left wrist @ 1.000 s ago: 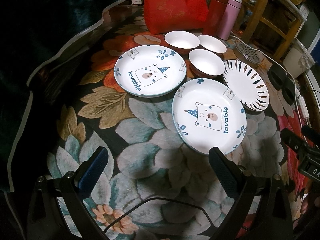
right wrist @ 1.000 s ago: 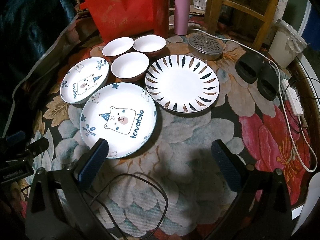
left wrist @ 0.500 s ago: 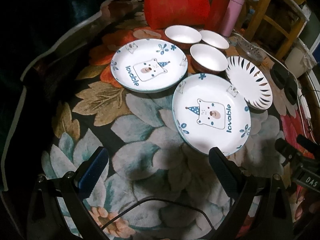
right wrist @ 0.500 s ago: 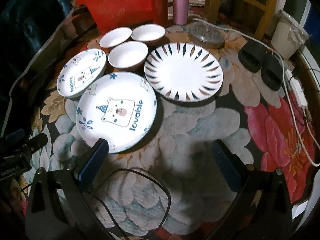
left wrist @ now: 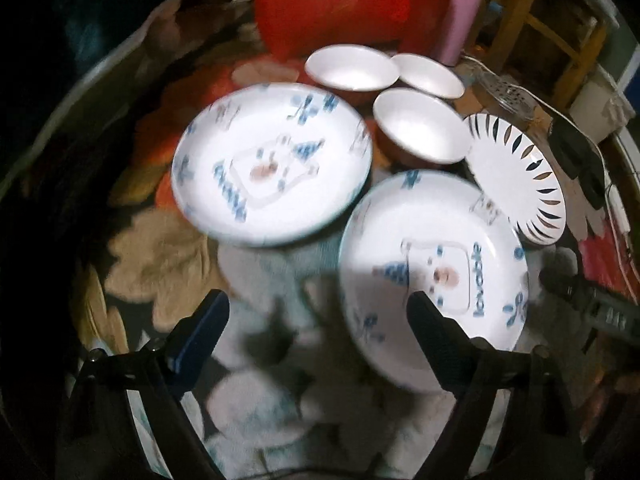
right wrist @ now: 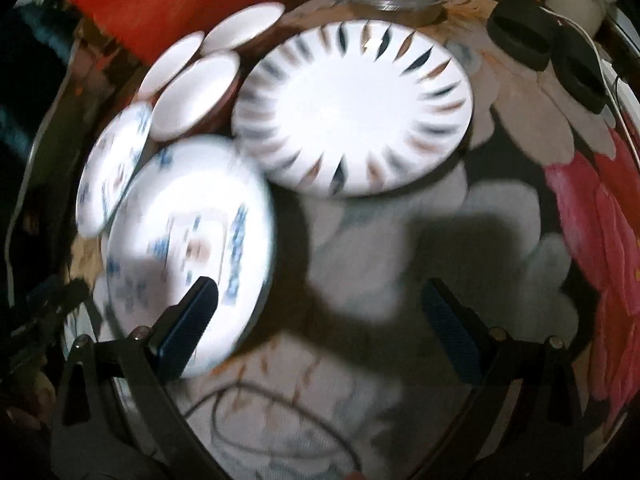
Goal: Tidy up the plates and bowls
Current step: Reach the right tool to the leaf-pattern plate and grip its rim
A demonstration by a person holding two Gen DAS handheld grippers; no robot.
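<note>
1. Left wrist view: the left tongs [left wrist: 316, 316] hang above the floral surface [left wrist: 168, 256], jaws wide with nothing between them — they have just been closing a little.
2. The near bear plate [left wrist: 436, 264], printed "lovable", lies to the right; the tongs' right finger [left wrist: 436, 344] overlaps its near rim in the picture, though contact cannot be told through the blur.
3. The far bear plate [left wrist: 272, 164] sits left of centre, its rim just beside the near one.
4. Three white bowls [left wrist: 420, 128] cluster beyond the two plates, close together, the nearest just beside both.
5. A petal-rimmed plate [left wrist: 516, 176] lies at far right, near the nearest bowl. A red bag [left wrist: 332, 4] and a pink flask [left wrist: 464, 16] stand at the far edge.
6. Right wrist view: the right tongs [right wrist: 320, 308] are spread wide over bare cloth, gripping nothing — their shadow falls across the surface.
7. Their left finger [right wrist: 188, 320] overlaps the near edge of the near bear plate [right wrist: 188, 240]; whether it touches cannot be told.
8. The petal-rimmed plate [right wrist: 352, 108] fills the centre far side, the white bowls [right wrist: 196, 96] to its left, the far bear plate [right wrist: 112, 168] at far left.
9. A pair of black slippers [right wrist: 548, 48] and a white cable [right wrist: 620, 92] lie at far right.
</note>
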